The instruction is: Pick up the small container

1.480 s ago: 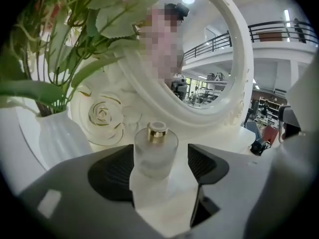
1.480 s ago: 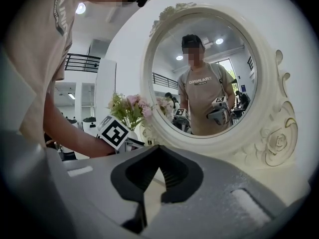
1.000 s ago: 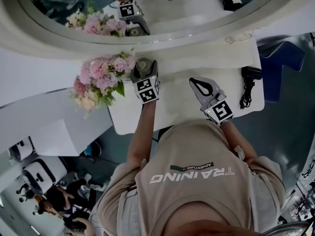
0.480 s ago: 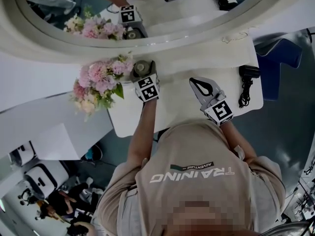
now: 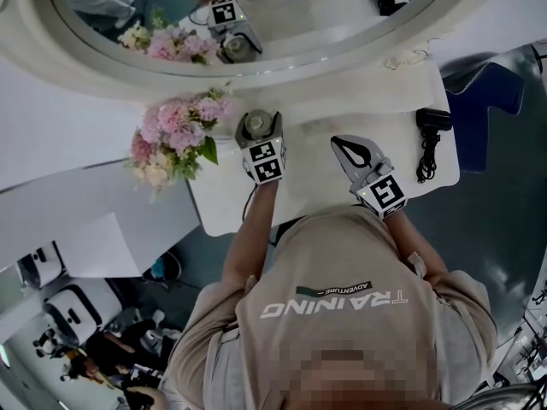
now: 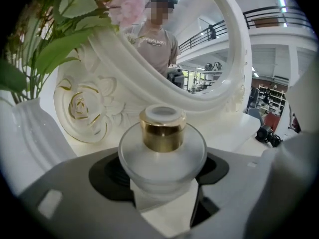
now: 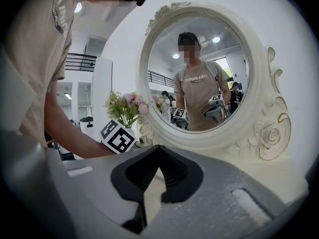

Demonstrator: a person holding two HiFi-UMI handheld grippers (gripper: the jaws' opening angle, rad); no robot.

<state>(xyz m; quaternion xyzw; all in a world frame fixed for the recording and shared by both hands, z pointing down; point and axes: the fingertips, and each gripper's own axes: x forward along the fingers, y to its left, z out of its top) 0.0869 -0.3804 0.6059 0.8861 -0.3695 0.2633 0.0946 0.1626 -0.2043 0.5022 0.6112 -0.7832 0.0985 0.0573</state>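
Note:
The small container [image 5: 256, 125] is a round frosted-glass bottle [image 6: 162, 151] with a gold collar and a white cap. My left gripper [image 5: 259, 137] is shut on it, with the jaws around its body [image 6: 162, 185]. It is held upright over the white table [image 5: 316, 186], just right of the pink flowers [image 5: 175, 137]. My right gripper [image 5: 351, 151] hovers over the table to the right, shut with nothing in it [image 7: 152, 183].
A big oval mirror with a carved white frame [image 5: 256, 58] stands along the table's far side [image 7: 269, 133]. The flowers' white vase [image 6: 25, 138] is close on the left. A black charger with its cable [image 5: 430, 135] lies at the table's right end.
My left gripper has shifted a little to the right and toward the person with the container, away from the flowers. The right gripper has stayed put.

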